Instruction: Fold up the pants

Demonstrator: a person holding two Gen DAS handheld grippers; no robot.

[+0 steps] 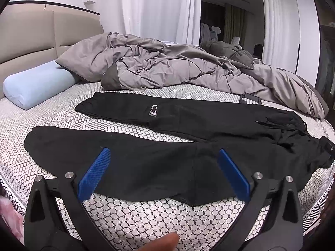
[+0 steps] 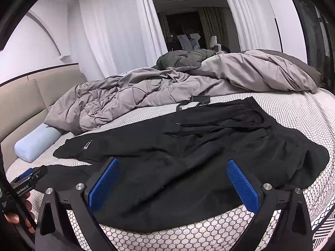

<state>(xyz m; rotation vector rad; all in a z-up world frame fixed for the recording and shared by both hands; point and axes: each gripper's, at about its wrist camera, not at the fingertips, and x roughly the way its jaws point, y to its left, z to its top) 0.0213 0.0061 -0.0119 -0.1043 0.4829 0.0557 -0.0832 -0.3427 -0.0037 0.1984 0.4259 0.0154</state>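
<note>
**Black pants flat on the mattress, both grippers open**

The black pants [image 1: 188, 142] lie spread on the mattress [image 1: 146, 219], long axis left to right: waistband right, leg cuffs left. The left gripper [image 1: 164, 174] and the right gripper [image 2: 173, 179] are both wide open, holding nothing, over the near leg. A grey duvet [image 1: 167, 67] lies far behind.

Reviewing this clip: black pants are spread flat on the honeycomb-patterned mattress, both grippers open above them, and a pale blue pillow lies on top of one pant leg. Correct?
Not quite. The pale blue bolster-shaped pillow lies on the white honeycomb-patterned mattress by the headboard, apart from the black pants, as the left wrist view shows. The rest holds: the left gripper and right gripper are both open.
</note>
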